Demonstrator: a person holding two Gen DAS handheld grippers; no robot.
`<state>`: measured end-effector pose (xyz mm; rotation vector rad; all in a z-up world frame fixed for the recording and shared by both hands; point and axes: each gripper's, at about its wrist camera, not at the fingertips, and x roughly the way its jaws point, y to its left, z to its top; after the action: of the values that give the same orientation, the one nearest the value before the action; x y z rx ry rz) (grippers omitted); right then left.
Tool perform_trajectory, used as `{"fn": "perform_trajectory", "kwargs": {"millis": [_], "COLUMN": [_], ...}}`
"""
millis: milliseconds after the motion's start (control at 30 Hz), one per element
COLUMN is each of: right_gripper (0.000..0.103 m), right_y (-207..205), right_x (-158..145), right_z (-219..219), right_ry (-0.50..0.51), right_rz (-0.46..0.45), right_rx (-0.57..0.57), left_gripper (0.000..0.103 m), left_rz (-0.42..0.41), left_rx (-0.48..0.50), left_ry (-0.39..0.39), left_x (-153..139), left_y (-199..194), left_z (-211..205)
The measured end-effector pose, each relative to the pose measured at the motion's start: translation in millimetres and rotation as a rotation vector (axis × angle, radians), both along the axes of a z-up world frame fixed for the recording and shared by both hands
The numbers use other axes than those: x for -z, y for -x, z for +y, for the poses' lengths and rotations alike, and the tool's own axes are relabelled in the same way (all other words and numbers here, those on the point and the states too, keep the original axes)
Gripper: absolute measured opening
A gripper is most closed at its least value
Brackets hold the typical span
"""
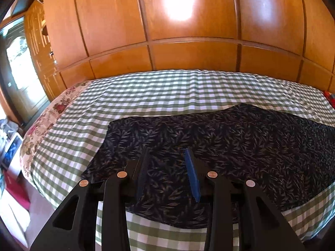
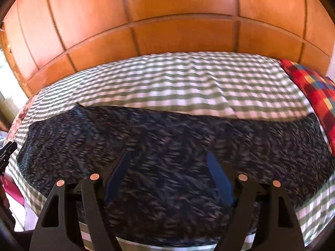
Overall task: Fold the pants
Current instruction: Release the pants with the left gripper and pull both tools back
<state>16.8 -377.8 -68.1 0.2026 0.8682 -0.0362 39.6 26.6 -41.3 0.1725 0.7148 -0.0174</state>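
The dark leaf-print pants [image 1: 219, 146] lie spread flat across the near half of the bed [image 1: 146, 90], on its green-and-white checked cover, which gives a broad, soft surface for folding and keeps the cloth from slipping. The left tool [image 1: 167, 156] hovers above the pants near their left end, jaws part-way apart with nothing between them, placed, I judge, to take hold of an edge there. The right tool [image 2: 169, 159] stands wide and empty over the middle of the pants; its view is blurred. A red plaid cloth [image 2: 309, 87] lies at the bed's right end, clear of the work, and wooden wardrobe doors [image 1: 188, 21] stand behind.
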Motion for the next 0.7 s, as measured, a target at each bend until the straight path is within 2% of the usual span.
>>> {"fn": "perform_trajectory", "kwargs": {"millis": [267,400,700], "right_gripper": [0.076,0.071,0.073], "right_y": [2.4,3.0,6.0], "right_x": [22.6,45.2,50.6], "right_z": [-30.2,-41.0,-42.2], "right_ry": [-0.005,-0.019,-0.012], "right_rz": [0.059,0.107,0.076], "right_rx": [0.087,0.106,0.083], "left_gripper": [0.034,0.034,0.034], "left_rz": [0.032,0.049,0.089], "left_rx": [0.027,0.035,0.053], "left_ry": [-0.014,-0.021,-0.023], "left_x": [9.2,14.8,25.7], "left_y": [-7.1,-10.8,-20.4], "left_z": [-16.3,-22.9,-37.8]}}
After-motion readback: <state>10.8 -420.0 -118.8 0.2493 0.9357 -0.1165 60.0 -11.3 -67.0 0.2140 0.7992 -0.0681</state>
